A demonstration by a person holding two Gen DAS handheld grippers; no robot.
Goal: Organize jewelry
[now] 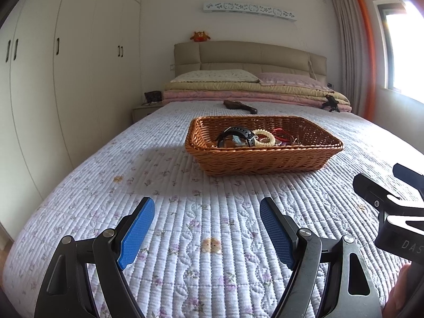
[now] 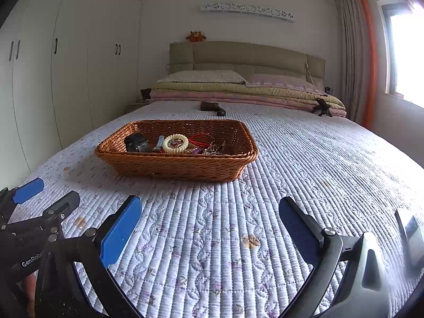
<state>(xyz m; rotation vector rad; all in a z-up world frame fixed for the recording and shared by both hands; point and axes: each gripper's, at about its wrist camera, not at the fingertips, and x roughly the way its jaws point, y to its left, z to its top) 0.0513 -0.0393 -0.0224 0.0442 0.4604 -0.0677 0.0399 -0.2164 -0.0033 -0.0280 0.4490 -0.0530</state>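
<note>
A brown wicker basket (image 1: 265,159) sits on the quilted bed, ahead of both grippers. It holds a black watch (image 1: 237,135), a cream beaded bracelet (image 1: 265,138), a red cord and other small jewelry. In the right wrist view the basket (image 2: 175,165) lies ahead to the left, with the watch (image 2: 136,142) and the bracelet (image 2: 175,143) inside. My left gripper (image 1: 207,206) is open and empty, low over the quilt short of the basket. My right gripper (image 2: 210,206) is open and empty too. Each gripper shows at the edge of the other's view.
A dark brown object (image 1: 239,106) lies on the quilt beyond the basket. A small black tripod-like item (image 1: 330,102) sits by the folded blankets and pillows at the headboard. White wardrobes stand left, a window and curtain right. A dark flat device (image 2: 410,235) lies at the right.
</note>
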